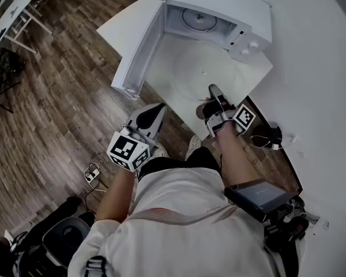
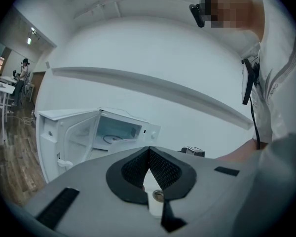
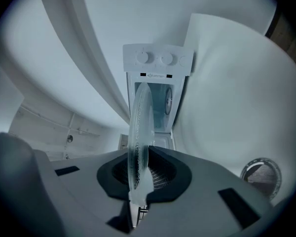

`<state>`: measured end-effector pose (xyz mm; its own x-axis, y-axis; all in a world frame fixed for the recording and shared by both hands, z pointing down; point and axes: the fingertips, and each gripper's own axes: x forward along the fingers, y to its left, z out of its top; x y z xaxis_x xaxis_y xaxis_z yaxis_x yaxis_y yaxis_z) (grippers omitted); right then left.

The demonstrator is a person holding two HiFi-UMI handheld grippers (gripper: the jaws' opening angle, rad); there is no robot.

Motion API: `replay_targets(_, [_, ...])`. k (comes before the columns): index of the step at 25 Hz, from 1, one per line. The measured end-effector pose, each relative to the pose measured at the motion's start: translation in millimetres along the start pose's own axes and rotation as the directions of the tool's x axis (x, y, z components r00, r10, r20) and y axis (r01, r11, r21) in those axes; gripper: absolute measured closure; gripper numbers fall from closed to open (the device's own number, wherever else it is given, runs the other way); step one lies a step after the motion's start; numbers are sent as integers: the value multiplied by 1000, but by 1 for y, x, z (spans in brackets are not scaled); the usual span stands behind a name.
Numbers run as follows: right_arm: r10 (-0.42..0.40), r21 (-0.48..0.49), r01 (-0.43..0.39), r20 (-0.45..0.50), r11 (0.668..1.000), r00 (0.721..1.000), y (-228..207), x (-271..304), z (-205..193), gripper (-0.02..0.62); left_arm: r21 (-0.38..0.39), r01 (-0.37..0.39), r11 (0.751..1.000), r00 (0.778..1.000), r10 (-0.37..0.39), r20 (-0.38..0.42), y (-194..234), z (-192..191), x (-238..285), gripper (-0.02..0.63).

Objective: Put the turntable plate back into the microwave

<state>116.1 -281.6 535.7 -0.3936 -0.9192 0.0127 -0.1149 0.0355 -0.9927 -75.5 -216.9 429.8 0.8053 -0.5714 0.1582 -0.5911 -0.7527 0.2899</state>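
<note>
The clear glass turntable plate [image 1: 197, 68] hangs level in front of the white microwave [image 1: 219, 7], whose door [image 1: 139, 53] stands open to the left. My right gripper [image 1: 213, 91] is shut on the plate's near rim. In the right gripper view the plate [image 3: 139, 127] shows edge-on between the pads, with the microwave [image 3: 158, 78] straight ahead. A roller ring [image 1: 199, 21] lies on the oven floor. My left gripper [image 1: 154, 115] hovers below the door, shut, with nothing in it; its jaws [image 2: 148, 151] meet at the tips and it faces the open microwave [image 2: 113, 130].
The microwave stands on a white table [image 1: 118, 27] against a white wall. Wood floor [image 1: 57, 85] lies to the left, with a desk [image 1: 14, 13] far off. A black object [image 1: 266, 136] sits on the floor by the wall at right.
</note>
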Motion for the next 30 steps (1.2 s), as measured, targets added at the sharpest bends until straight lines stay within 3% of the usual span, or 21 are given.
replay_targets(7, [-5, -24, 5, 23, 1000, 1000, -8, 54, 21, 568, -14, -43, 999, 999, 43, 9, 20, -3, 10, 596])
replay_targets(17, [-1, 69, -5, 88, 998, 996, -42, 148, 79, 568, -44, -171, 984, 985, 171, -4, 41, -6, 52, 597])
replay_targets(30, [-49, 48, 40, 185, 998, 982, -57, 232, 131, 568, -93, -224, 970, 975, 221, -38, 57, -19, 61, 597])
